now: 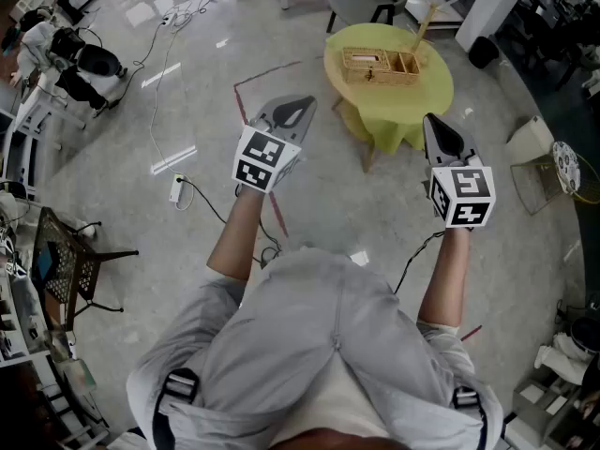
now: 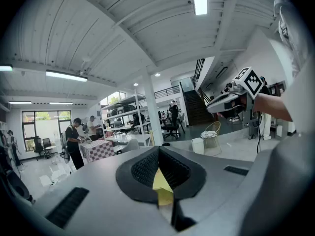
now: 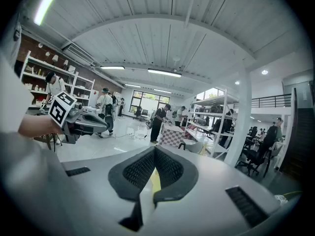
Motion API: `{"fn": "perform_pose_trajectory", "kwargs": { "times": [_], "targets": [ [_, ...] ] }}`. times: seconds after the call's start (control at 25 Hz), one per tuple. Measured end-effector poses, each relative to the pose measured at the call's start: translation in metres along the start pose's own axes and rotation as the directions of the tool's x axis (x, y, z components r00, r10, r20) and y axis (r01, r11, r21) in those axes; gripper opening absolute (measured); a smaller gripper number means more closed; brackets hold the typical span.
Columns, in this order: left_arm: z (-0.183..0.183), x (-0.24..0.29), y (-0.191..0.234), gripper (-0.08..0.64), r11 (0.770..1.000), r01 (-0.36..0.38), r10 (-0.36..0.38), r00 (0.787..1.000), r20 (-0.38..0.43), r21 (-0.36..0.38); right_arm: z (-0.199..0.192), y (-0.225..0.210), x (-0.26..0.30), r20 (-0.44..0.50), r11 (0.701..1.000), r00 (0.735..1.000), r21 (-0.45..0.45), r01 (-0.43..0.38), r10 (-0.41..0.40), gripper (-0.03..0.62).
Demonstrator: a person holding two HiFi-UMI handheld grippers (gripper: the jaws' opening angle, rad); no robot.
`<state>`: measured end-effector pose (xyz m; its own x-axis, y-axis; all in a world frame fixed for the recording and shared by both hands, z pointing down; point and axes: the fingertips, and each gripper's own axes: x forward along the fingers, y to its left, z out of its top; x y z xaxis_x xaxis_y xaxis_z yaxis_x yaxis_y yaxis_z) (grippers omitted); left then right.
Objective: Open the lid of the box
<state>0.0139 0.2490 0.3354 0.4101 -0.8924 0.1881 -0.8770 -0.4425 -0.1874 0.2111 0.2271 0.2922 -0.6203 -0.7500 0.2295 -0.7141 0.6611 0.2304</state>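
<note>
The person stands on a pale polished floor (image 1: 141, 148) and holds both tools out in front at about the same height, well apart from each other. The left gripper (image 1: 302, 107) points forward and slightly right. In the left gripper view its jaws (image 2: 158, 149) are pressed together at the tips with nothing caught between them, and only a thin yellow sliver shows in the slit behind the black ribbed pads (image 2: 142, 168). The right gripper (image 1: 433, 125) points forward as well. In the right gripper view it (image 3: 155, 149) is likewise closed and empty, its pads (image 3: 170, 168) meeting at the tip. Each tool appears in the other's camera, raised level on a bare forearm, with its marker cube (image 2: 248, 80) facing the lens. The wicker box (image 1: 380, 66) sits on a small round table (image 1: 427, 106) draped in yellow-green cloth, ahead of the person and between the lines of the two grippers, well apart from both. From this height it is too small to tell how its lid lies. Red tape lines (image 1: 267, 71) mark the floor near the table, and a white power strip (image 1: 178, 189) with its cable lies to the left. Farther into the hall, people stand by a table with a checkered cloth (image 3: 173, 135).
</note>
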Motion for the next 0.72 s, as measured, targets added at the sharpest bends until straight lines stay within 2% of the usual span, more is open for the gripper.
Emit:
{"fn": "perform_pose_trajectory", "kwargs": {
  "times": [0.36,0.6,0.72],
  "targets": [
    [-0.017,-0.005,0.023,0.029,1.0,-0.001,0.001,1.0,-0.013,-0.013,0.002,0.012,0.016,0.024,0.999,1.0,0.052,0.011,-0.012,0.023],
    [-0.027,-0.005,0.044,0.029,1.0,0.011,-0.011,1.0,-0.012,-0.013,0.0,0.029,0.038,0.004,0.996,1.0,0.082,-0.02,0.019,0.023],
    [-0.034,-0.007,0.054,0.029,1.0,0.026,-0.026,1.0,-0.016,-0.008,-0.002,0.037,0.047,-0.008,0.996,1.0,0.095,-0.004,0.005,0.023]
  ]
}}
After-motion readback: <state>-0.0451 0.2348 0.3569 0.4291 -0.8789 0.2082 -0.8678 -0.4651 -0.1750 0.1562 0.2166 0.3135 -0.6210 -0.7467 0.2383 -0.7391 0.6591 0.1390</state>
